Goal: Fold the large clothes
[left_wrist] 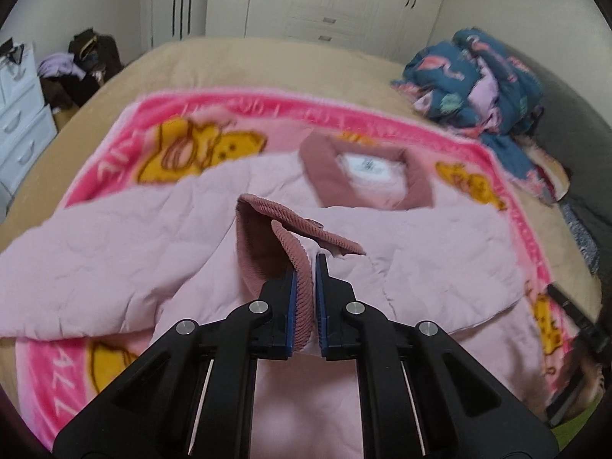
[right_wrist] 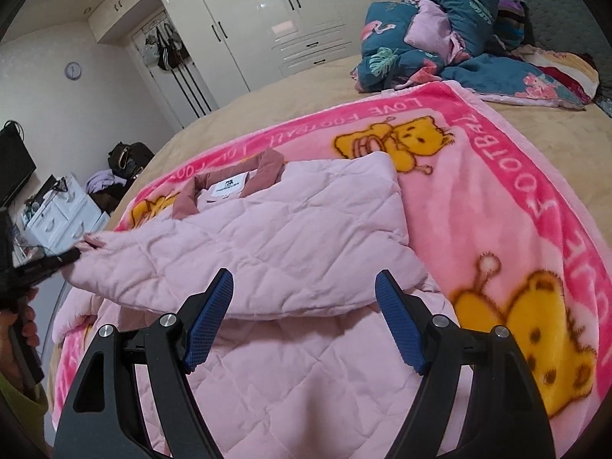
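A pale pink quilted jacket (right_wrist: 275, 237) lies spread on a bright pink cartoon-bear blanket (right_wrist: 497, 199) that covers a tan bed (left_wrist: 214, 61). The jacket looks soft, puffy and fairly light, likely to sag and slide wherever it is unsupported; its dusty-rose ribbed cuff (left_wrist: 302, 279) and the matching collar (left_wrist: 367, 176) are denser, grippier places to take hold than the smooth quilted panels. The left gripper (left_wrist: 305, 290) reaches forward low over the garment, its jaws pressed together and pinching the ribbed cuff, with the sleeve lifted and drawn across the jacket's chest. The right gripper (right_wrist: 304, 317) hovers just above the lower half of the jacket, level and pointing toward the collar, its jaws spread wide and holding nothing. A crumpled teal flamingo-print quilt (right_wrist: 432, 38) sits heaped at the far side of the bed, well apart from the jacket, and white wardrobes (right_wrist: 267, 23) line the wall behind.
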The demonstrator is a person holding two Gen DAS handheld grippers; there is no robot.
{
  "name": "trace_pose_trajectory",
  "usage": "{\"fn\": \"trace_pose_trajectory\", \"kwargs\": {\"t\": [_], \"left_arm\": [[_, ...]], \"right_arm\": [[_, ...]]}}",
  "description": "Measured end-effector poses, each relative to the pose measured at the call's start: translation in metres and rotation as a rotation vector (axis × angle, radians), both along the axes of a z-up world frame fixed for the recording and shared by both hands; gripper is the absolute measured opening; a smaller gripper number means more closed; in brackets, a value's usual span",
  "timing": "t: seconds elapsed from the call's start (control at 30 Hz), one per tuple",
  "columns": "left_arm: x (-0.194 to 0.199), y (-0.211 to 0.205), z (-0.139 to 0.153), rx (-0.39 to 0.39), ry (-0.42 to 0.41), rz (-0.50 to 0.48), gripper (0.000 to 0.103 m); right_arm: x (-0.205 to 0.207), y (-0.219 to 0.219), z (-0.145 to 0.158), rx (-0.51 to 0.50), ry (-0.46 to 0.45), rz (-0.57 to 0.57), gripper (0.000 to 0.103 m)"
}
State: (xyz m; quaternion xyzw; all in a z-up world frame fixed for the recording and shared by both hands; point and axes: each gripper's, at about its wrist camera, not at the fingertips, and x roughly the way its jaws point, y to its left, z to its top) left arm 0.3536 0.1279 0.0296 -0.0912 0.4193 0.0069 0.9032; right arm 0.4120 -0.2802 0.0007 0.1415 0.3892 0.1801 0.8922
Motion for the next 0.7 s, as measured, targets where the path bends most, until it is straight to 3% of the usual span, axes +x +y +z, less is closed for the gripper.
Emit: {"fn": "trace_pose_trajectory", "kwargs": {"t": [0.13, 0.33, 0.5, 0.7], "left_arm": [[0.0, 0.008, -0.029, 0.005, 0.065, 0.015, 0.003], [-0.002, 0.011, -0.048, 0.013, 0.106, 0.013, 0.003], [-0.004, 0.012, -0.058, 0.019, 0.124, 0.011, 0.003], [-0.005, 0.012, -0.071, 0.009, 0.144, 0.011, 0.005]], "right_arm": [[0.007, 0.015, 0.008, -0.049, -0.009, 0.036, 0.077], [0.026, 0.041, 0.004, -0.088, 0.019, 0.084, 0.08], [0.043, 0.062, -0.021, -0.164, 0.091, 0.101, 0.082], [0.053, 0.062, -0.062, -0.18, 0.196, 0.077, 0.082]]}}
